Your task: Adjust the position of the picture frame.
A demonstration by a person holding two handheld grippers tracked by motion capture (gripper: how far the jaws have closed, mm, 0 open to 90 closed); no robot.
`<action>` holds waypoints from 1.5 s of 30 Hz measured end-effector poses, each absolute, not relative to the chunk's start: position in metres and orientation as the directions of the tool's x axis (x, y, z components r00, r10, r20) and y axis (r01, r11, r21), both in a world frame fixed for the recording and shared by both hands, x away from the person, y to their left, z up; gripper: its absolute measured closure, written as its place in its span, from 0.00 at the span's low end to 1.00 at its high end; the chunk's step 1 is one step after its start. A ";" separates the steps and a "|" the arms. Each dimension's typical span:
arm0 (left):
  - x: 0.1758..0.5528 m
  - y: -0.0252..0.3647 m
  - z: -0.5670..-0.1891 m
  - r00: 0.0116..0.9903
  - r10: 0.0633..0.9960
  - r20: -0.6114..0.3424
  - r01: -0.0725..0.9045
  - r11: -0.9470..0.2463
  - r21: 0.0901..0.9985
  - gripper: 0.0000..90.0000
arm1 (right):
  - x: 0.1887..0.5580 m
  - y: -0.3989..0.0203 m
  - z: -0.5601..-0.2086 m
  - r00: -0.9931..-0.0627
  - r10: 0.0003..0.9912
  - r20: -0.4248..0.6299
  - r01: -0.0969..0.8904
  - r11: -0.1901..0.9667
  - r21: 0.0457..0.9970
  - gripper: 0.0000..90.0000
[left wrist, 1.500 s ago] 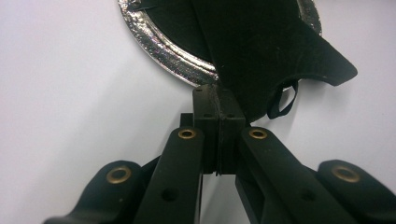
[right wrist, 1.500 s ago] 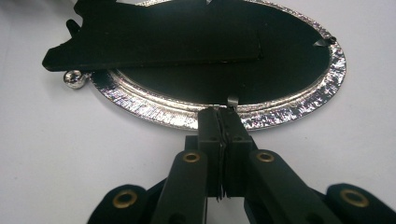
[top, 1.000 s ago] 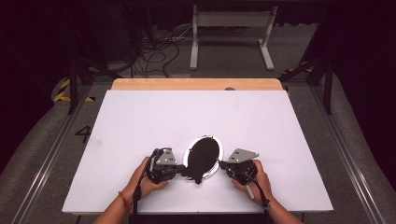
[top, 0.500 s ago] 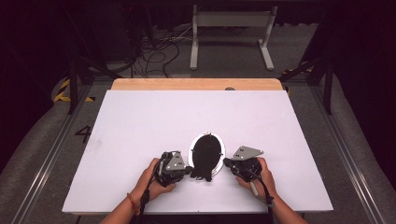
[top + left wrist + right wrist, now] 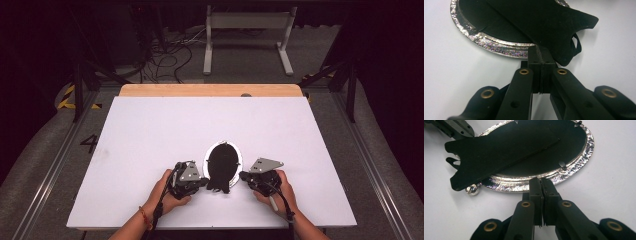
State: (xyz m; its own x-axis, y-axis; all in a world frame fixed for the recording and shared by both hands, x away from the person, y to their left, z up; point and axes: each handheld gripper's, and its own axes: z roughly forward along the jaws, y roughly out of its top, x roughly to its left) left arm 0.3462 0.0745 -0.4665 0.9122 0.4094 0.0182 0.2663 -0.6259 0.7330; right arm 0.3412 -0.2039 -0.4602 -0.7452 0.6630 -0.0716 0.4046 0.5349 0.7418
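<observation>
White table (image 5: 150,130) bearing an oval silver-rimmed picture frame (image 5: 222,161) face down, black easel stand (image 5: 220,182) raised; left gripper (image 5: 204,181) and right gripper (image 5: 243,176), fingers pressed together, flank it, apparently mid-task.

A white tabletop (image 5: 210,125) with a wooden far edge (image 5: 210,90) is set on a grey floor (image 5: 380,150). Beyond it, a pale metal stand (image 5: 247,37) and tangled cables (image 5: 167,57) are seen in dim light. Yellow-black tape (image 5: 67,97) is stuck at the left.
</observation>
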 end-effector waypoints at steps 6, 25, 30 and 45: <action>0.347 0.070 -0.467 0.911 0.412 0.031 0.258 -0.627 0.735 1.00 | 0.345 -0.207 -0.460 -0.731 0.678 -0.073 0.413 0.525 0.744 0.99; 0.352 0.063 -0.466 0.917 0.399 0.001 0.270 -0.621 0.736 1.00 | 0.353 -0.214 -0.461 -0.704 0.707 -0.065 0.429 0.497 0.754 0.99; 0.349 0.062 -0.466 0.915 0.400 0.051 0.238 -0.639 0.732 1.00 | 0.352 -0.214 -0.461 -0.705 0.705 -0.078 0.421 0.504 0.754 0.97; 0.343 0.099 -0.446 0.881 0.469 0.063 0.248 -0.571 0.782 0.71 | 0.342 -0.244 -0.444 -0.723 0.691 -0.014 0.410 0.446 0.796 0.83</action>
